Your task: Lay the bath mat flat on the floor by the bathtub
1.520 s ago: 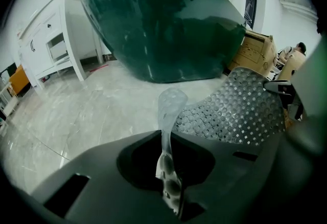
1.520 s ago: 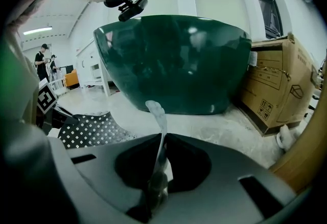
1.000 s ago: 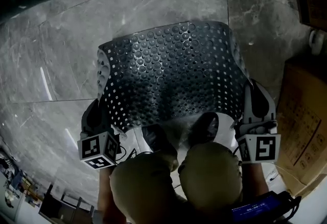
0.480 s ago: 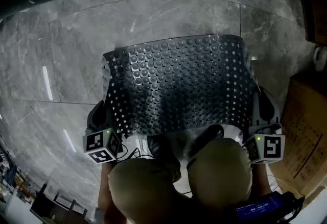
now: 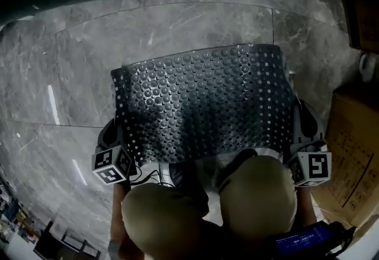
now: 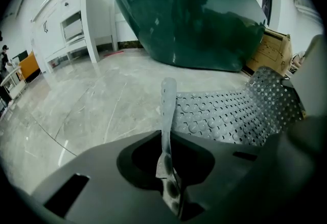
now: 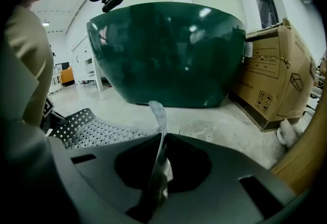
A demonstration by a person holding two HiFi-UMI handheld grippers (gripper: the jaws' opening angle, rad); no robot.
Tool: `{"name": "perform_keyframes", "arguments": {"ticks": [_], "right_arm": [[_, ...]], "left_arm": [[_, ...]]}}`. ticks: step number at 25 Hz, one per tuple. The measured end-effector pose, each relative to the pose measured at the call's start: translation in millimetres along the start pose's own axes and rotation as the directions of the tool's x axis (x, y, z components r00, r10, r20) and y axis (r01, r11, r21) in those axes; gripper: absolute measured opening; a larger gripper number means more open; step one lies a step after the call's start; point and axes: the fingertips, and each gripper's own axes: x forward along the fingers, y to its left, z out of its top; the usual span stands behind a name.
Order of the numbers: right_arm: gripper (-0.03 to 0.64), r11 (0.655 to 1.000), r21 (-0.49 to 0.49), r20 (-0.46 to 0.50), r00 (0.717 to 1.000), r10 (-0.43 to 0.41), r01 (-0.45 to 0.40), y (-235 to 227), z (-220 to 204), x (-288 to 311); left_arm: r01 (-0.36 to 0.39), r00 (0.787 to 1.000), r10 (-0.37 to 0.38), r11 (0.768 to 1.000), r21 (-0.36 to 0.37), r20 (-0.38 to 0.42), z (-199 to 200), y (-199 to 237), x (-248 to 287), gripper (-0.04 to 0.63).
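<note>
In the head view, the dark perforated rubber bath mat [image 5: 201, 102] spreads across mid-frame over the grey marble floor [image 5: 71, 63], with its long axis left to right. The left hand-held gripper [image 5: 116, 132] and the right hand-held gripper [image 5: 299, 128] are at its two sides, equally near.

In the left gripper view the jaws are clamped on the mat's edge, and the dark green bathtub [image 6: 189, 14] stands ahead in the upper centre.

In the right gripper view the jaws also pinch the mat's edge.

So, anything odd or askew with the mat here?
Only the mat: not flat yet, it sags between the left gripper and right gripper, which pinch its side edges. Nothing looks damaged or spilled.
</note>
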Motion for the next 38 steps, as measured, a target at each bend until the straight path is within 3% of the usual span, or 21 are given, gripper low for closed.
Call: {"name": "perform_keyframes", "arguments": {"ticks": [13, 21, 28, 33, 38], "right_arm": [[0.031, 0.999, 0.040, -0.007, 1.000, 0.006, -0.006, -11, -8, 2], [0.031, 0.999, 0.041, -0.007, 1.000, 0.001, -0.001, -17, -16, 4], [0.031, 0.999, 0.039, -0.009, 1.000, -0.016, 0.016, -22, -19, 3], [0.031, 0.999, 0.040, -0.006, 1.000, -0.022, 0.022, -25, -22, 6], [0.031, 0.998, 0.053, -0.005, 1.000, -0.025, 0.025, -24, -22, 10]], "left_arm": [[-0.005, 1.000, 0.005, 0.998, -0.060, -0.006, -12, 17, 20, 0.042], [0.000, 0.999, -0.002, 0.999, -0.037, -0.045, -24, 26, 32, 0.043], [0.005, 0.999, -0.007, 0.998, -0.058, -0.043, -27, 29, 41, 0.043], [0.000, 1.000, 0.000, 0.998, -0.067, 0.007, -21, 30, 27, 0.063], [-0.011, 0.991, 0.031, 0.988, -0.151, 0.132, 5, 39, -3, 0.121]]}}
